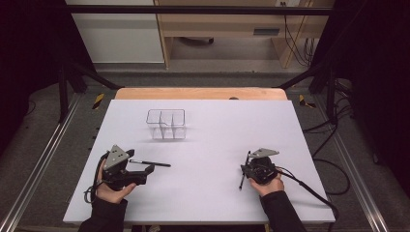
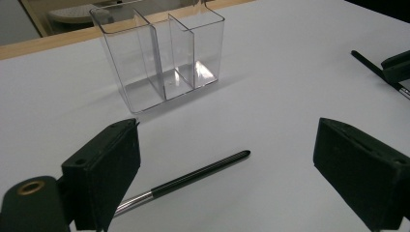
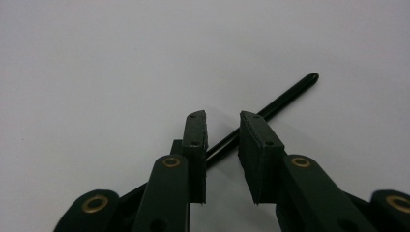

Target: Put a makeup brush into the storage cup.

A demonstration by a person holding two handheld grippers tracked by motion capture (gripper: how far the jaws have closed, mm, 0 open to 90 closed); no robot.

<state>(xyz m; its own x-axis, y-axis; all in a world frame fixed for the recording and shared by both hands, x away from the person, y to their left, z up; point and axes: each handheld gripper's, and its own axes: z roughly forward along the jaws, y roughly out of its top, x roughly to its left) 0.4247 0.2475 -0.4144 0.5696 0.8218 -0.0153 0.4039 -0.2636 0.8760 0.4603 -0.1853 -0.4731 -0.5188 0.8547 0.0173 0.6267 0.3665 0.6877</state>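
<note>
Pens are straddled — left gripper (image 2: 227, 169) wide open over one pen (image 2: 193, 176); right gripper (image 3: 222, 145) narrowly parted, seemingly ungripped, around another pen (image 3: 285, 99).

Left gripper (image 2: 227, 179) fingers wide apart, black pen (image 2: 193, 176) lying between them, clear divided organiser (image 2: 162, 53) beyond

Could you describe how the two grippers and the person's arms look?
Both the left gripper and the right gripper are black, each topped by a grey three-cornered plate. Their jaws are flat black blocks on arms with brass-coloured rivets. A black cable trails from the right one. The sleeves are dark.
</note>
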